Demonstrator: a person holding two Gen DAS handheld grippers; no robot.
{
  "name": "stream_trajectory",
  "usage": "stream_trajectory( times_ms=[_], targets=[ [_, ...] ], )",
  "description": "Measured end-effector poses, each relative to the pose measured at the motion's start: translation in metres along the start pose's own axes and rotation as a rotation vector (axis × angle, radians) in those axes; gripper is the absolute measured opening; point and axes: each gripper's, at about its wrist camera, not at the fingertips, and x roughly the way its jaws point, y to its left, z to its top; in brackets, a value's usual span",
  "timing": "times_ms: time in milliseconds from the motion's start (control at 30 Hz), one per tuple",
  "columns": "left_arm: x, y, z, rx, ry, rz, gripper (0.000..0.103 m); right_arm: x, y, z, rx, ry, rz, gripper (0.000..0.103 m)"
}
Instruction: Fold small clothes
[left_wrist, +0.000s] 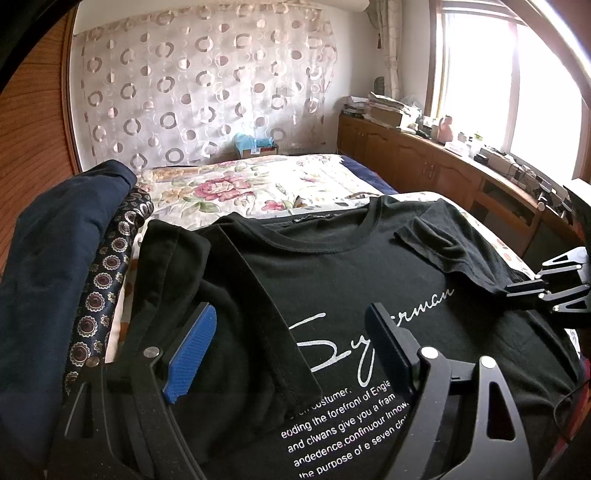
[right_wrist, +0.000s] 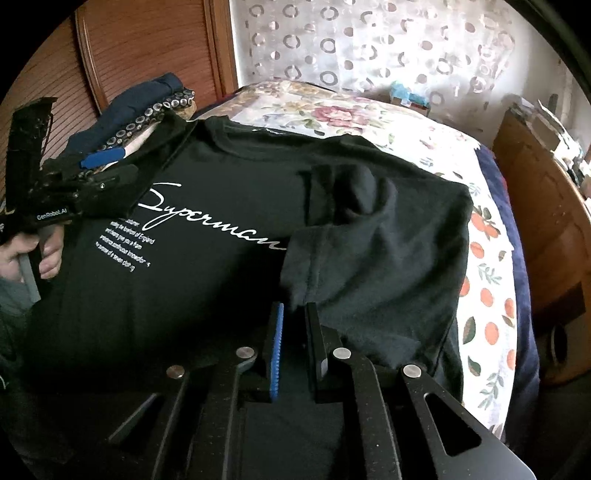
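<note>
A black T-shirt (left_wrist: 332, 280) with white "Superman" script lies face up on the bed; it also fills the right wrist view (right_wrist: 229, 177). Its left edge is folded inward over the chest, and its right sleeve (right_wrist: 343, 199) is folded onto the front. My left gripper (left_wrist: 291, 332) is open, with its blue-padded fingers (left_wrist: 192, 350) spread above the shirt's folded left side. My right gripper (right_wrist: 295, 317) is nearly closed, its jaws pinching a folded edge of the shirt's right side (right_wrist: 295, 291). The right gripper shows at the right edge of the left wrist view (left_wrist: 517, 290).
A pile of folded clothes, navy (left_wrist: 62, 258) and patterned (left_wrist: 107, 273), lies left of the shirt. The bed has a floral cover (left_wrist: 240, 184) and a fruit-print sheet (right_wrist: 487, 258). Wooden cabinets (left_wrist: 424, 155) run under the window on the right.
</note>
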Motion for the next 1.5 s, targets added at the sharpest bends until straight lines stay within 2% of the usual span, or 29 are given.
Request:
stream_trajectory(
  times_ms=[167,233,300,467,567,667,767,900,1200,1267,1333,1500],
  targets=[
    [-0.001,0.001,0.002,0.000,0.000,0.003,0.083,0.002,-0.001,0.005,0.010,0.000,-0.002,0.024],
    [-0.002,0.002,0.003,0.001,-0.001,0.007,0.083,0.000,-0.006,0.010,0.011,-0.024,-0.020,0.046],
    [-0.002,0.002,0.004,0.000,-0.001,0.016,0.083,-0.001,-0.015,0.016,0.027,-0.053,-0.025,0.050],
    [-0.010,0.015,0.015,-0.020,-0.015,0.049,0.083,0.016,-0.046,0.032,0.049,-0.090,-0.090,0.050],
    [-0.014,0.029,0.019,-0.039,-0.010,0.069,0.083,0.035,-0.065,0.038,0.062,-0.080,-0.120,0.050],
    [-0.015,0.043,0.024,-0.019,0.006,0.138,0.083,0.053,-0.077,0.042,0.071,-0.065,-0.140,0.050],
    [-0.015,0.057,0.031,-0.018,0.018,0.169,0.081,0.066,-0.081,0.042,0.077,-0.057,-0.149,0.050],
    [-0.007,0.063,0.045,0.017,0.043,0.192,0.077,0.071,-0.082,0.041,0.104,-0.099,-0.125,0.050],
    [0.043,0.053,0.069,0.106,0.203,0.175,0.058,0.074,-0.089,0.035,0.124,-0.115,-0.110,0.052],
    [0.058,0.049,0.072,0.122,0.257,0.163,0.046,0.073,-0.089,0.034,0.127,-0.115,-0.109,0.052],
    [0.074,0.048,0.076,0.136,0.309,0.166,0.043,0.073,-0.089,0.034,0.127,-0.117,-0.109,0.053],
    [0.102,0.043,0.084,0.167,0.374,0.206,0.042,0.073,-0.090,0.034,0.126,-0.120,-0.108,0.053]
  ],
)
